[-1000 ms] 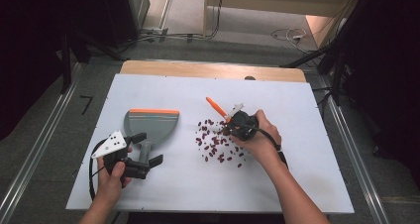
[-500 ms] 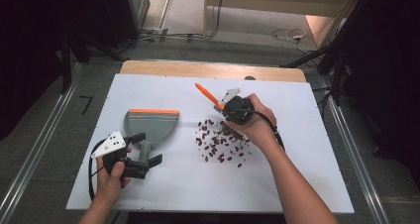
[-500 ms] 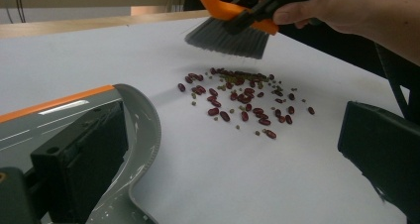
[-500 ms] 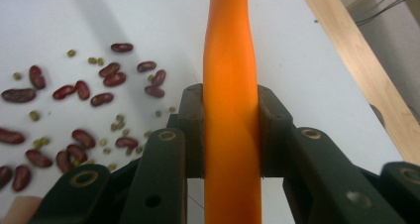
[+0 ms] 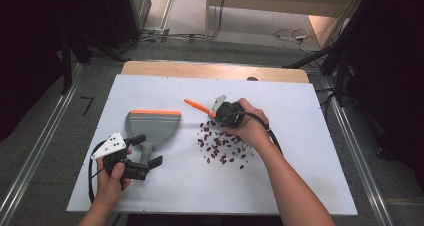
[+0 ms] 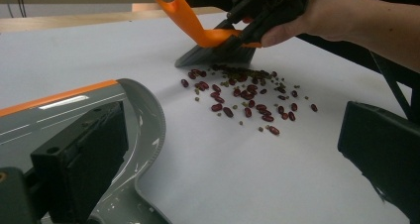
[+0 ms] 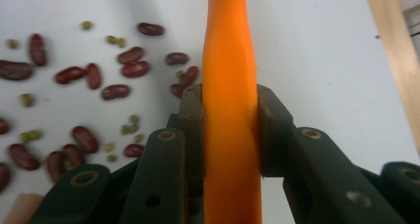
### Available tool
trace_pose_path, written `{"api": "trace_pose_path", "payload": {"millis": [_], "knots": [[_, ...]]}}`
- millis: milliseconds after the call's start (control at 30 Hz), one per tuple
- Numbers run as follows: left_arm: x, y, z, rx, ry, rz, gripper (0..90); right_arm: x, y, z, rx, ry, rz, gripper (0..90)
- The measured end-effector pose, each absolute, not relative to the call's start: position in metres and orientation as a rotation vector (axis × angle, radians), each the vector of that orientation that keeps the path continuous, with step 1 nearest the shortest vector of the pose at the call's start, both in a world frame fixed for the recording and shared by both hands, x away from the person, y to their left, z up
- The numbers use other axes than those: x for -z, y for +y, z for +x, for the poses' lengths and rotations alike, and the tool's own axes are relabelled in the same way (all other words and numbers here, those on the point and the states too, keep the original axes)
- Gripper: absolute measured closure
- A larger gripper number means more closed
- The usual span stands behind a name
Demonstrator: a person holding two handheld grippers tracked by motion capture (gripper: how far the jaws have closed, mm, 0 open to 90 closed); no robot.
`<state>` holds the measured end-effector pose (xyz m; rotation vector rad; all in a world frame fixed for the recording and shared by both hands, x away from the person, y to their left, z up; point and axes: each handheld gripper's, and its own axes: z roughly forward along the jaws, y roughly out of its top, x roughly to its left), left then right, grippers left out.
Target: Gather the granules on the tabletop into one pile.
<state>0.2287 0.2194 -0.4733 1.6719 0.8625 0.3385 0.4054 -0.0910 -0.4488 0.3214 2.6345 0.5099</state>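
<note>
Midway through sweeping, the right gripper (image 5: 216, 112) clamps an orange brush (image 6: 210, 35) above scattered beans (image 5: 220, 146). Left gripper (image 5: 142, 156), jaws spread, straddles the dustpan (image 5: 150, 128) handle. Next, probably, brushing beans toward the pan.

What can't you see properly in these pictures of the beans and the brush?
- Brush bristles: right gripper view, cut off by the bottom edge behind the jaws.
- Dustpan handle: left gripper view, hidden behind the near jaw.
- Small green beans: high view, too small to tell apart.
- Left gripper grip: high view, hand covers it.
</note>
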Motion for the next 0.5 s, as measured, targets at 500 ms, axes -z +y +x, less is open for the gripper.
{"api": "trace_pose_path", "payload": {"millis": [500], "knots": [[0.473,0.217,0.228,-0.342,0.858,1.687,0.0,0.446,-0.103,0.372,-0.516,2.702,0.163,68.7]]}}
